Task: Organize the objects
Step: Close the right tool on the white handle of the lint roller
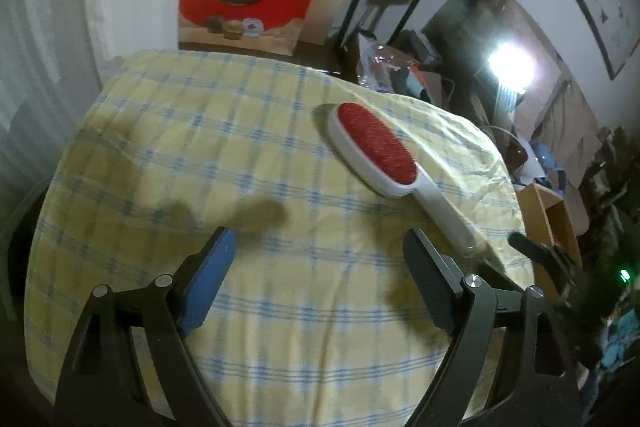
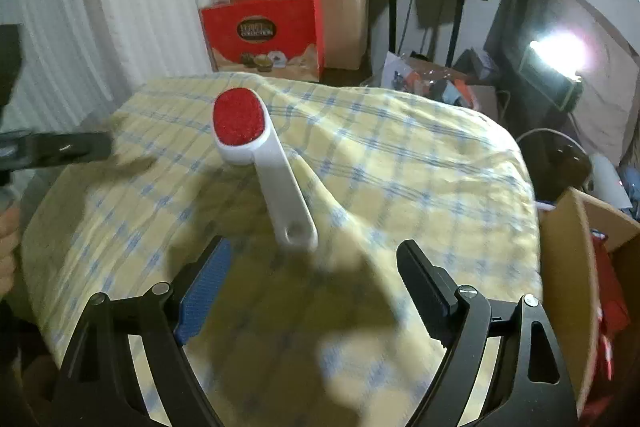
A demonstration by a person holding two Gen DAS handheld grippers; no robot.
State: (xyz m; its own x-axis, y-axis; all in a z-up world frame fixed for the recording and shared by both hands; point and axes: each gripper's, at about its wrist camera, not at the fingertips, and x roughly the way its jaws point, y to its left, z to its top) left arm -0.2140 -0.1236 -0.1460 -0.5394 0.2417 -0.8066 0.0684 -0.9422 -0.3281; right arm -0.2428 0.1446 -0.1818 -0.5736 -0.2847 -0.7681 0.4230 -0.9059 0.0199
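Note:
A white lint brush (image 1: 384,163) with a red pad lies on the yellow checked tablecloth (image 1: 240,155), head toward the far side, handle toward the right edge. My left gripper (image 1: 316,239) hangs open above the cloth, nothing between its jaws, the brush handle just beyond its right finger. In the right wrist view the lint brush (image 2: 264,163) lies ahead with its handle end pointing at my right gripper (image 2: 312,247), which stands open and empty just short of it. The left gripper (image 2: 60,147) shows at the left edge of that view.
The table's cloth (image 2: 420,187) is rumpled into a ridge right of the brush. An open cardboard box (image 2: 576,267) stands at the table's right edge. Red gift boxes (image 2: 264,35), cartons, speakers on stands and clutter fill the room behind. A hand (image 2: 8,247) shows at far left.

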